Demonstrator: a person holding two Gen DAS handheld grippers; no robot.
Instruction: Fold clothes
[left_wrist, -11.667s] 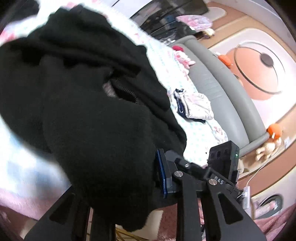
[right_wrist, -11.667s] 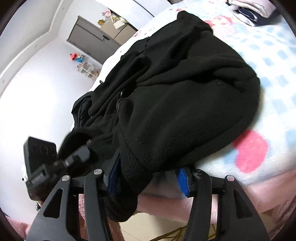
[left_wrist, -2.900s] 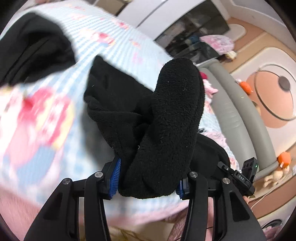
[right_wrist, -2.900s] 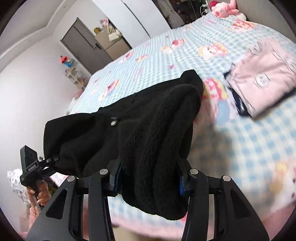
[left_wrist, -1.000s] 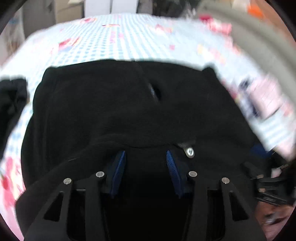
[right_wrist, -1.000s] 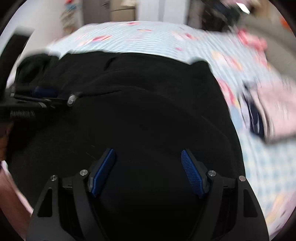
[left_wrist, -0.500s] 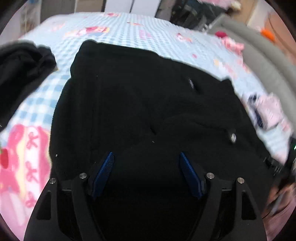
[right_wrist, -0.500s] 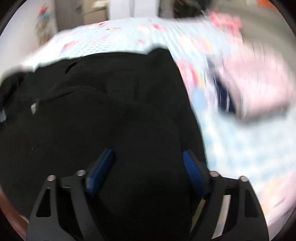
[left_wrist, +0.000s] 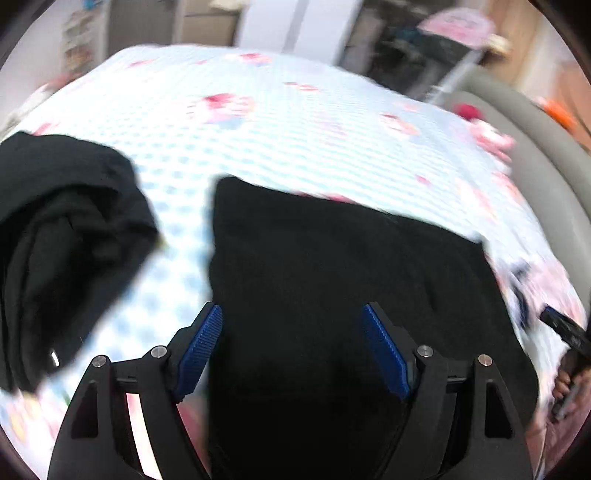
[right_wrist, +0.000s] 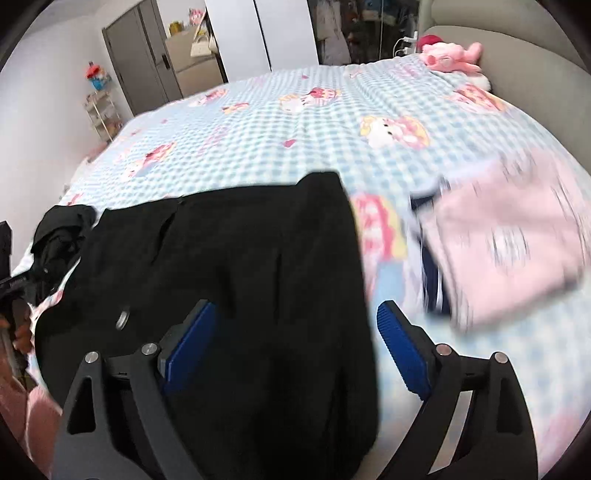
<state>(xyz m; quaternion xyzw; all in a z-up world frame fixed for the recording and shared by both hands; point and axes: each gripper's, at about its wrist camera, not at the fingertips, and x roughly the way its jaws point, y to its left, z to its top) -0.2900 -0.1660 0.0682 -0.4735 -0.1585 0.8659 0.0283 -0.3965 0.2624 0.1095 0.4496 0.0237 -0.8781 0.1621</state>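
A black fleece garment (left_wrist: 343, 280) lies spread flat on the blue checked bed cover (left_wrist: 258, 122). My left gripper (left_wrist: 295, 350) hovers open over its near left part, blue pads wide apart with nothing between them. In the right wrist view the same fleece (right_wrist: 240, 266) fills the lower left, a metal snap showing near its edge. My right gripper (right_wrist: 295, 347) is open above the fleece's right edge, holding nothing.
A second black garment (left_wrist: 62, 240) lies bunched at the left. A folded pink and navy pile (right_wrist: 509, 236) sits to the right of the fleece. A pink plush toy (right_wrist: 450, 51) rests by the grey headboard (right_wrist: 517, 48). A hand (right_wrist: 18, 332) grips the other tool at left.
Both grippers held the fleece bunched up seconds ago; it now lies flat on the bed. Both have opened, let go and drawn back toward the near edge.
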